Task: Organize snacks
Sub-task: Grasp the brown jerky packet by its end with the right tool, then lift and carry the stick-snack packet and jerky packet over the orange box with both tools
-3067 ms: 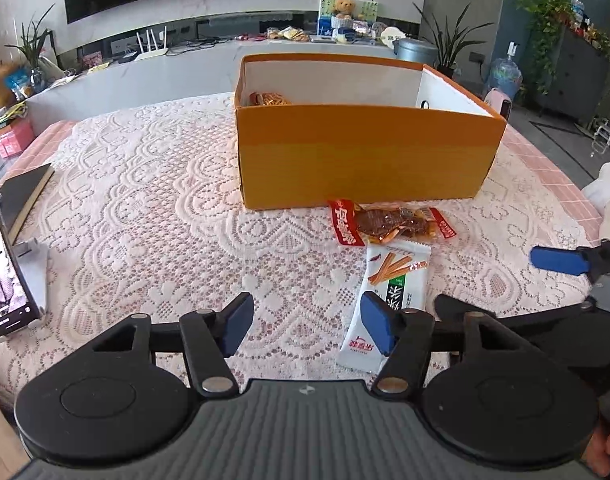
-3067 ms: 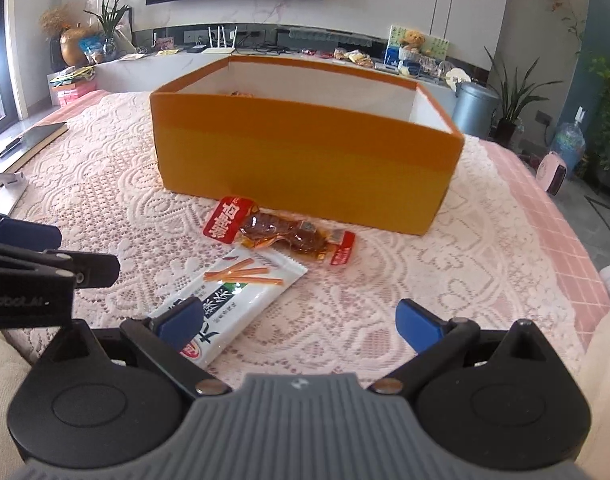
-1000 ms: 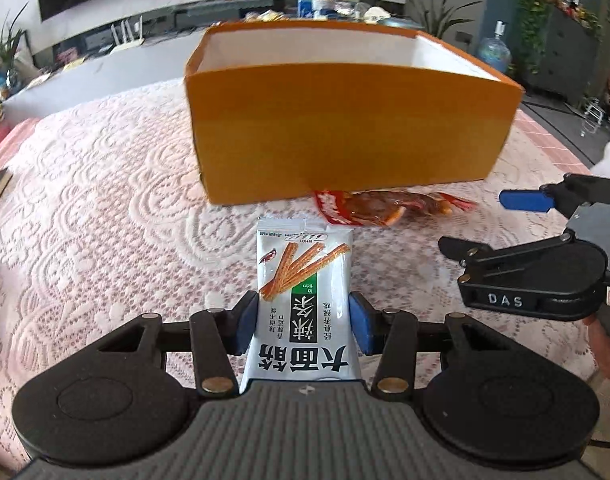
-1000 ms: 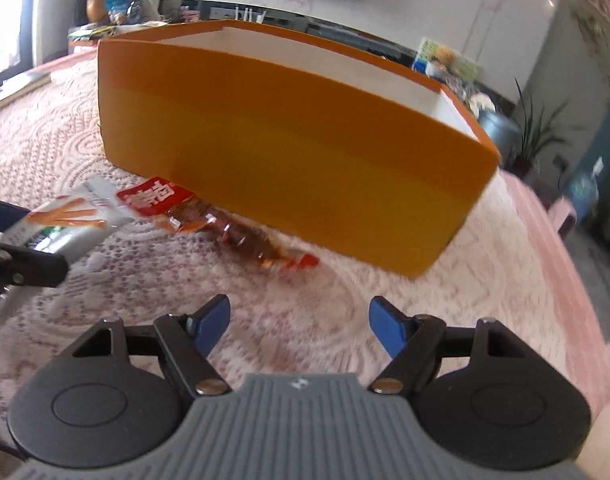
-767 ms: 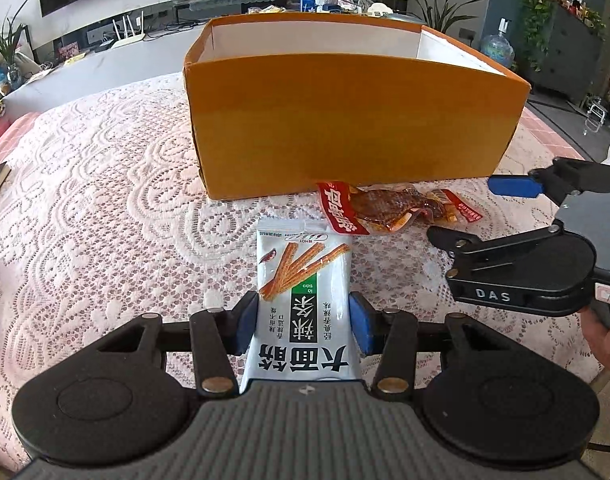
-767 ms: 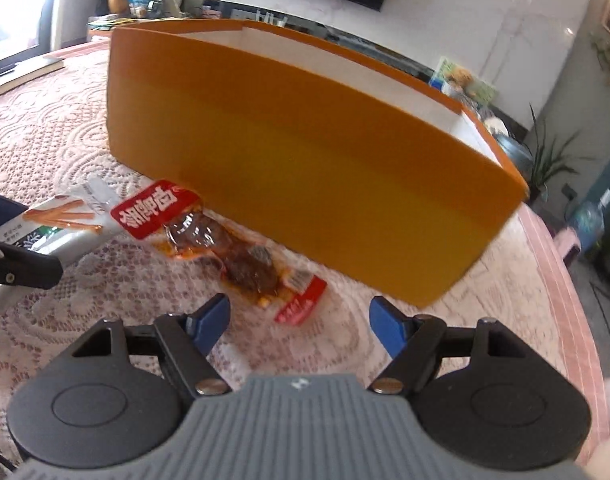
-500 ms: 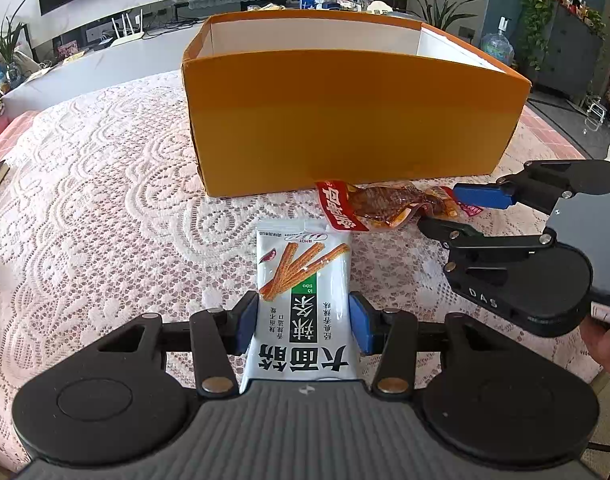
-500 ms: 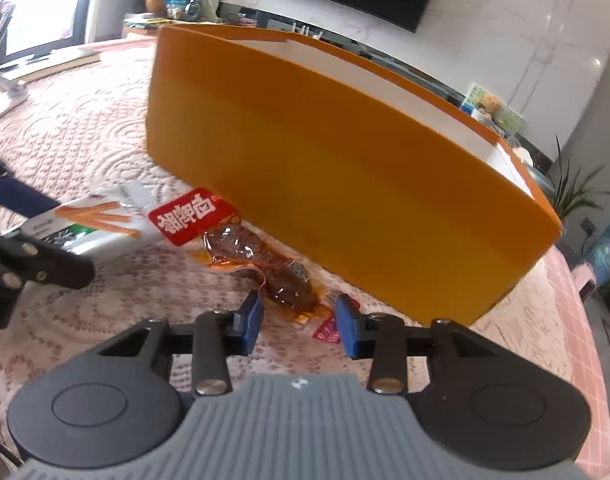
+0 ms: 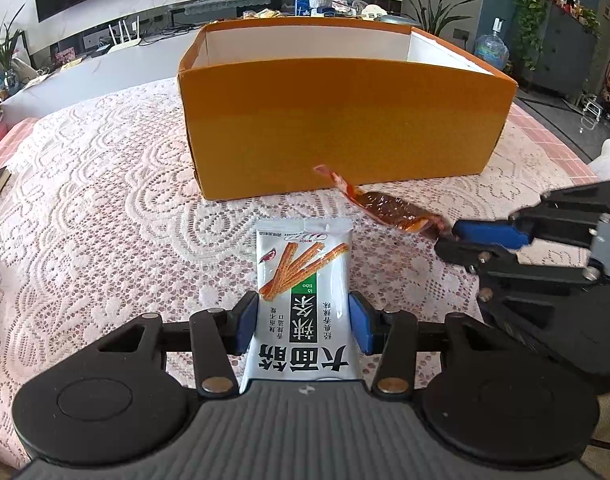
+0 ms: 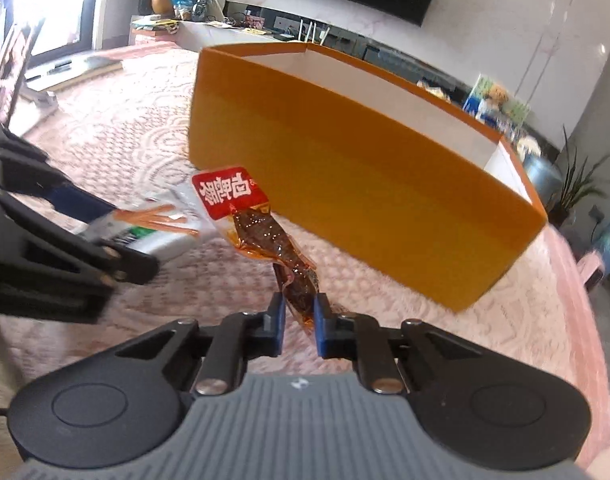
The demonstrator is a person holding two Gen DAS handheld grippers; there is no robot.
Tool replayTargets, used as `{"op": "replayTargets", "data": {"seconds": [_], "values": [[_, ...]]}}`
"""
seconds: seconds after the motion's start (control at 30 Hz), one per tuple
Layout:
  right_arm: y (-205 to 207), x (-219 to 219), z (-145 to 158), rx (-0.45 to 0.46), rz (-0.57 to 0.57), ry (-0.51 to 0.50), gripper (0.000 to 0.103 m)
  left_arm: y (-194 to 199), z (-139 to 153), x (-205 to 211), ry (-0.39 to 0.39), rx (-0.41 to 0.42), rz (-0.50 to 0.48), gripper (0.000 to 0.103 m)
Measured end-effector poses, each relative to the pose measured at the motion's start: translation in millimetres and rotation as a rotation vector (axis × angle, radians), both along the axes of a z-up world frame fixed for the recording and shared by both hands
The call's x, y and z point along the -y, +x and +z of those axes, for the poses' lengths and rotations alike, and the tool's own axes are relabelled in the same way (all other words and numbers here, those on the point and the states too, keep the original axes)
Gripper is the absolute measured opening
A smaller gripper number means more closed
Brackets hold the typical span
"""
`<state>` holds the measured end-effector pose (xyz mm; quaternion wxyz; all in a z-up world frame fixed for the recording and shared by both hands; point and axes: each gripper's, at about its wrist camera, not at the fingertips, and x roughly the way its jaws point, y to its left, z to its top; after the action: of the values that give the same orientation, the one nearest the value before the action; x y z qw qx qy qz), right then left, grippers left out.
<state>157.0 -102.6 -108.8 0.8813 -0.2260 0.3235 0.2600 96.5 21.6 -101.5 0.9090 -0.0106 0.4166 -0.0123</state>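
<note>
My left gripper (image 9: 301,322) is shut on a white and green snack packet (image 9: 303,280) printed with orange sticks, held just above the lace cloth. My right gripper (image 10: 299,320) is shut on the near end of a red-labelled clear packet of brown meat (image 10: 265,232), which hangs lifted off the cloth. From the left wrist view that meat packet (image 9: 389,210) slants up out of the right gripper (image 9: 455,236) at the right. The open orange cardboard box (image 9: 345,120) stands just behind both packets; its inside walls are white and its floor is hidden.
A pink lace cloth (image 9: 105,208) covers the table. A tablet on a stand (image 10: 9,68) sits at the table's left edge. Behind the table runs a low cabinet with clutter, routers (image 9: 123,38) and potted plants. The left gripper (image 10: 45,248) crowds the left of the right wrist view.
My right gripper moved in on the meat packet, shut on its near end and lifted it off the cloth. The left gripper kept its hold on the white packet without moving.
</note>
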Motion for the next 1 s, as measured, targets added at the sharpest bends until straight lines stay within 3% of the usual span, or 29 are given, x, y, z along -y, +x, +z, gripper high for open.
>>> {"op": "replayTargets", "data": {"seconds": [0.3,0.47,0.57,0.73,0.83,0.93,1.0], "values": [[-22,6,20,-0.189,-0.040,0.176,0.009,-5,5,4,-0.008,0.015,-0.011,0.054],[-3,33,38,-0.339,-0.148,0.386,0.000,-7,9,3,-0.023,0.023,-0.008,0.054],[5,49,38,-0.412,-0.214,0.473,0.000,-7,10,4,-0.032,0.024,-0.011,0.054],[7,57,29,-0.422,-0.259,0.487,0.000,-6,7,5,-0.037,0.017,-0.020,0.054],[0,49,30,-0.359,-0.226,0.447,0.000,-5,6,5,-0.045,0.011,-0.027,0.054],[-6,37,33,-0.254,-0.190,0.338,0.008,-3,3,5,-0.044,0.003,-0.030,0.054],[-14,27,31,-0.193,-0.158,0.271,0.020,-3,2,5,-0.047,-0.002,-0.033,0.054]]}}
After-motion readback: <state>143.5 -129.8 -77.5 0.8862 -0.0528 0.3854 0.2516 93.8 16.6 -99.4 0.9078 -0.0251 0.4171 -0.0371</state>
